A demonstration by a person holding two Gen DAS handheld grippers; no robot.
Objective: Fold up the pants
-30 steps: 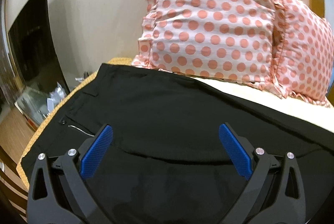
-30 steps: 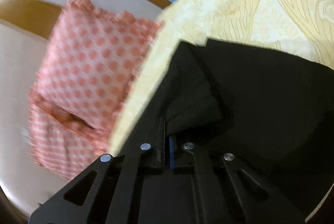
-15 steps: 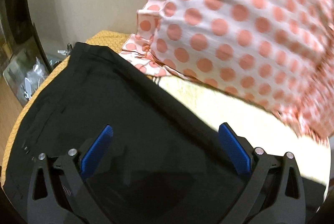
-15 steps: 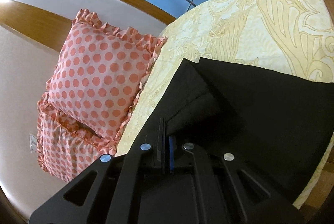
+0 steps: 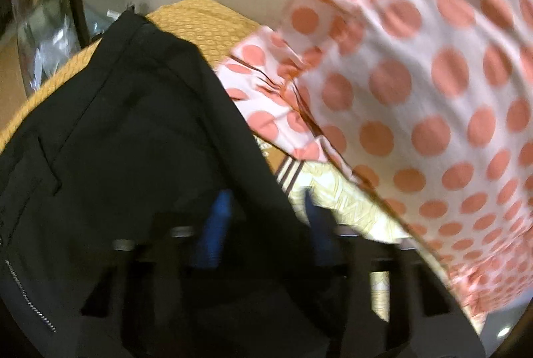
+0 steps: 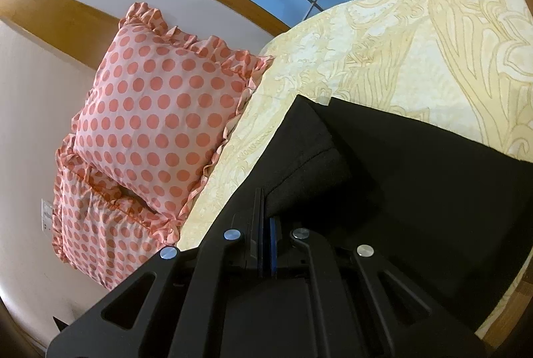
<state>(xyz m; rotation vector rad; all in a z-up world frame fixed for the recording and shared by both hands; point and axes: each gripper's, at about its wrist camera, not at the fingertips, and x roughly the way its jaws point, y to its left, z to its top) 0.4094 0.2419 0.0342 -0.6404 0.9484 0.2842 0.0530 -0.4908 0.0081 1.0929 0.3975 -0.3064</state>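
Note:
Black pants (image 5: 133,141) lie spread on a bed, with the waist and a metal zipper (image 5: 26,301) at the lower left of the left wrist view. My left gripper (image 5: 265,221) points down over the pants' far side edge next to the pillow. Its jaws are closing, the blue pads (image 5: 213,224) still stand apart, and the black fabric edge lies between them. In the right wrist view my right gripper (image 6: 265,221) is shut on a folded corner of the pants (image 6: 416,191), which bunches up just beyond the fingertips.
Polka-dot pillows (image 5: 416,74) (image 6: 160,114) lean against the wall right beside the pants. A cream patterned bedspread (image 6: 383,51) covers the bed, with an orange sheet (image 5: 200,21) at its corner. Clutter (image 5: 43,34) sits past the bed's left edge.
My left gripper swept across the pants toward the pillow side, dropped lower and rolled, and its jaws narrowed over the fabric edge. The right gripper stayed shut and in place.

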